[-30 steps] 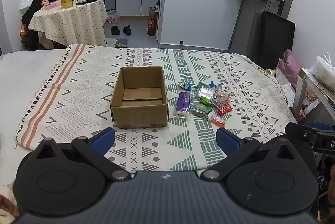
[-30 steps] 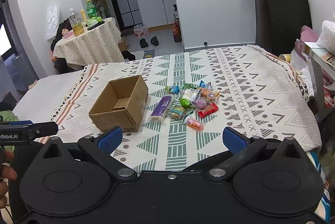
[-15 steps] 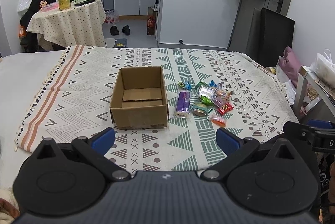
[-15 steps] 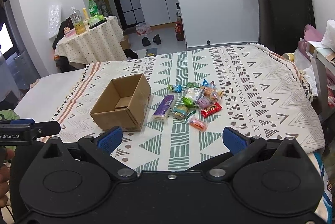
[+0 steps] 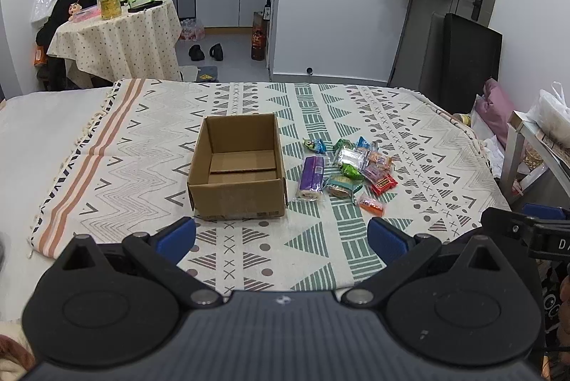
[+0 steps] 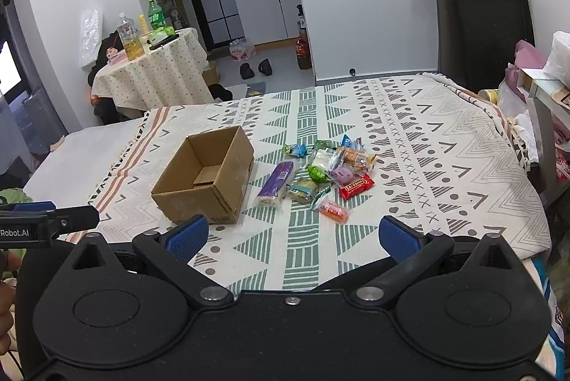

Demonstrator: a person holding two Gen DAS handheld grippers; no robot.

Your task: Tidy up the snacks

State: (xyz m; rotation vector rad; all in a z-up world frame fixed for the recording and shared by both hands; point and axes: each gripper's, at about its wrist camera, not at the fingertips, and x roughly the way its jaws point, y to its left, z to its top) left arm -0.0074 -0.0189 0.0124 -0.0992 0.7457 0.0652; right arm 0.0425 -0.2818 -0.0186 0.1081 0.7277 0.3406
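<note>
Patterned bedspread [image 5: 409, 131] — cardboard box [image 5: 238, 167], snack pile [image 5: 351, 167] — kitchen doorway behind.

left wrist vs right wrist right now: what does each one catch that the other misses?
Only the left wrist view: the box's empty floor head-on, and the right tongs at its right edge.

Only the right wrist view: the left tongs at its left edge, with fingertips below them, and a bright window far left.

Both: cardboard box with no snacks inside, snack pile beside it on the patterned cloth, purple packet nearest the box, each camera's own tongs open and empty.
</note>
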